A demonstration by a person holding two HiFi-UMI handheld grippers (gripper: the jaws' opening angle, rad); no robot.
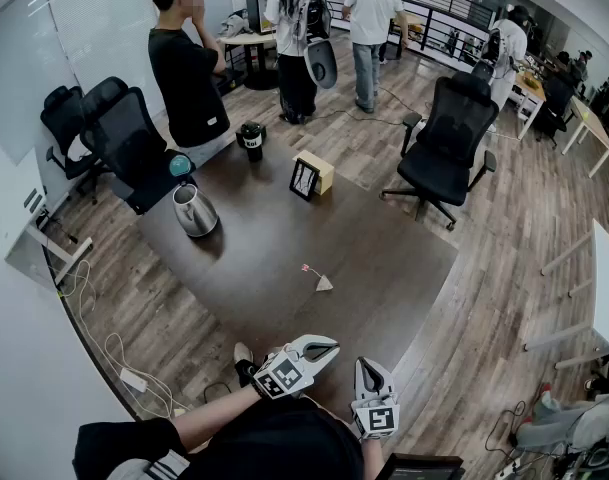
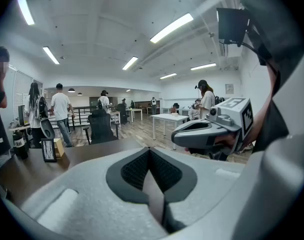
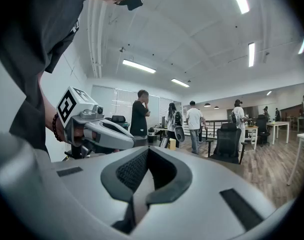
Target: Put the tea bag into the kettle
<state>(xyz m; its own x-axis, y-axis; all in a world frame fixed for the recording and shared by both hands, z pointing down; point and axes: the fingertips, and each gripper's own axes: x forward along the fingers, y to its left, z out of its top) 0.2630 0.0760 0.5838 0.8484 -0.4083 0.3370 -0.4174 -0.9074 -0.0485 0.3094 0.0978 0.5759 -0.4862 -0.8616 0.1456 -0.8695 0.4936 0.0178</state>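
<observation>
Low in the head view, near the bottom centre, the person holds both tools side by side over the near edge of the dark table (image 1: 384, 268). The left gripper (image 1: 330, 347) has its jaws pressed together with nothing between them, as its own view (image 2: 150, 152) shows. The right gripper (image 1: 370, 364) is closed and empty too, its pads meeting along the middle in the right gripper view (image 3: 148, 151). The tea bag (image 1: 323, 283) lies flat on the tabletop just below the frame's centre, its string running to a small red tag up and to the left. It lies apart from both grippers. The steel kettle (image 1: 194, 210) stands upright at middle left, near the table's left edge and well apart from the tea bag. Further up are a black cup (image 1: 251, 139) and a small wooden box (image 1: 312, 175).
</observation>
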